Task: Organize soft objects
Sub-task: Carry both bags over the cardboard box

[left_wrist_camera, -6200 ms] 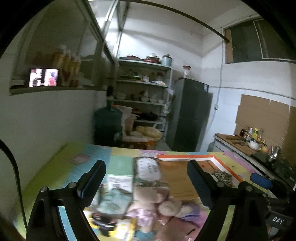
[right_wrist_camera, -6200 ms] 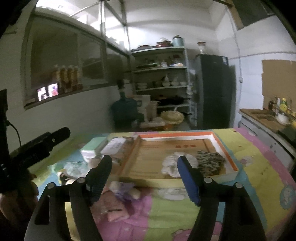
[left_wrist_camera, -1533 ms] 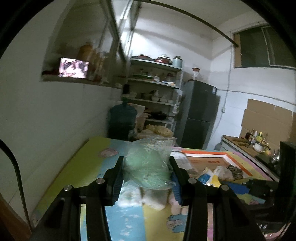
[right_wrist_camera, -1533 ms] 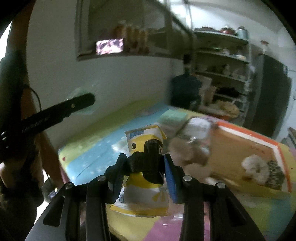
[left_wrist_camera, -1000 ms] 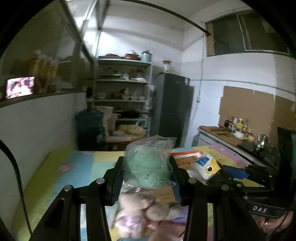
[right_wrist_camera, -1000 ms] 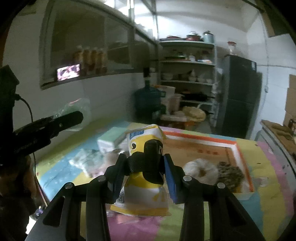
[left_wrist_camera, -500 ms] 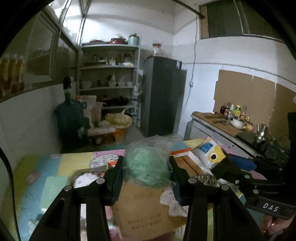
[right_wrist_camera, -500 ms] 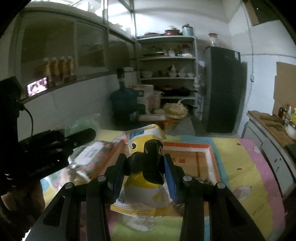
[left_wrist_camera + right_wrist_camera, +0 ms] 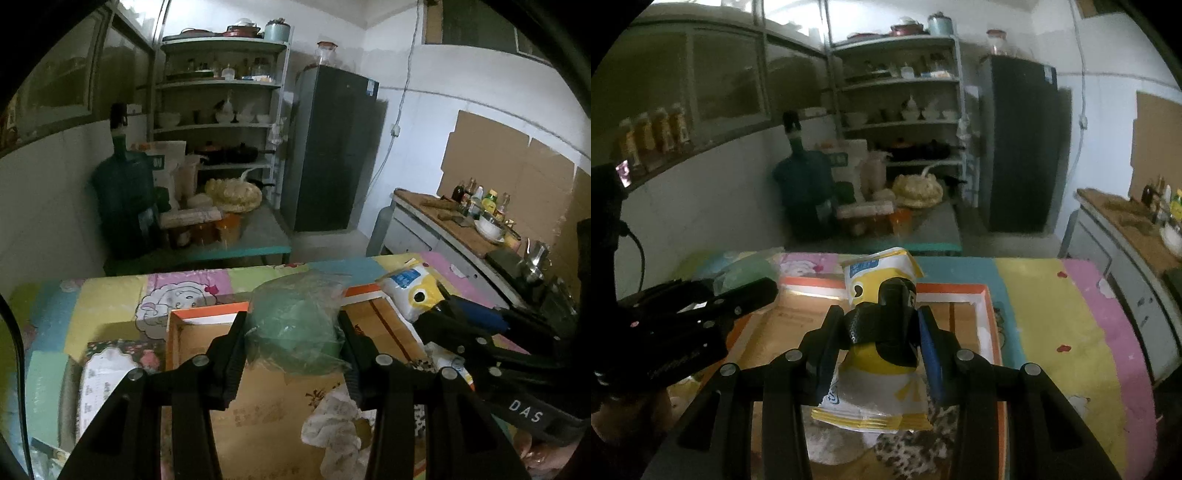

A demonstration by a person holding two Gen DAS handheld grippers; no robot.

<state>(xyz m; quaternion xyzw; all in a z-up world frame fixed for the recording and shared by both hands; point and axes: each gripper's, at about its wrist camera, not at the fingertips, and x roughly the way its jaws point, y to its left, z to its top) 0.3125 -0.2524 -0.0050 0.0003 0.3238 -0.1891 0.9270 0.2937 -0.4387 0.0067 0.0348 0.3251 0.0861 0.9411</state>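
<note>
Both grippers have carried their loads from the pile at the left side of the bench to above the cardboard box, whose orange rim (image 9: 207, 308) now fills the middle of each view. In the left wrist view the left gripper (image 9: 291, 343) has its fingers (image 9: 232, 354) pinching a clear bag of green soft stuff (image 9: 291, 328), held in the air over the box's far left part. In the right wrist view the right gripper (image 9: 877, 343) pinches a yellow and white packet (image 9: 875, 391) with a black band across its middle; the packet hangs upright over the near part of the box. Inside the box, near its front right corner, lie a white fluffy cloth (image 9: 332, 424) and a spotted cloth (image 9: 916, 446), touching each other. A flowered packet (image 9: 110, 373) lies on the patterned mat (image 9: 1052, 332) just beside the box's left wall. Beyond the bench stand a shelf of dishes (image 9: 218, 99), a dark fridge (image 9: 332, 147) and a large water jug (image 9: 122, 199).
</note>
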